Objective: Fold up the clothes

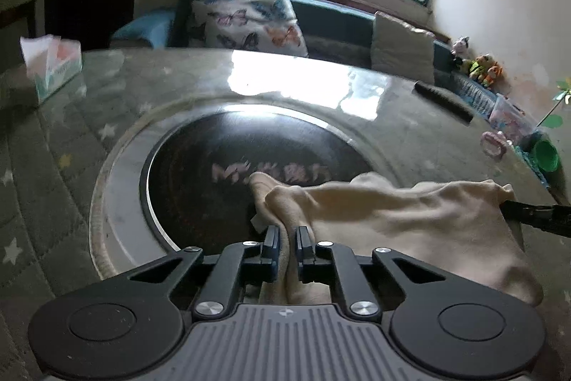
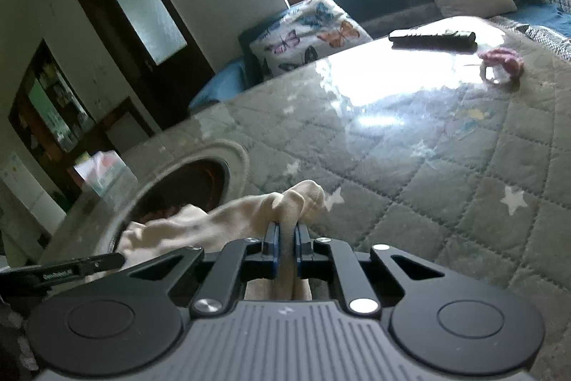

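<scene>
You've got the cream garment [image 1: 392,213] pinched at both ends right now. Your left gripper [image 1: 286,240] has its jaws narrowed on a bunched bit of the fabric, and your right gripper [image 2: 285,236] is clamped the same way on another bunched edge. The cloth spans between the two, sagging in the middle, partly over the dark round inset [image 1: 214,166] in the glass-topped table [image 2: 428,149] and partly over the quilted star-pattern cover under the glass. Both views are a bit smeared, so I can't tell if it's a shirt or something else, or which edges you've actually grabbed.

My read: you're mid-carry on a fold or a spread-out, with the cloth held between both tongs. It fits either one, honestly. Whichever it is, keep both grips closed and move both hands evenly so the slack middle doesn't twist. Mind the remote [image 2: 433,38] and the pink hair tie [image 2: 503,58] further back.
</scene>
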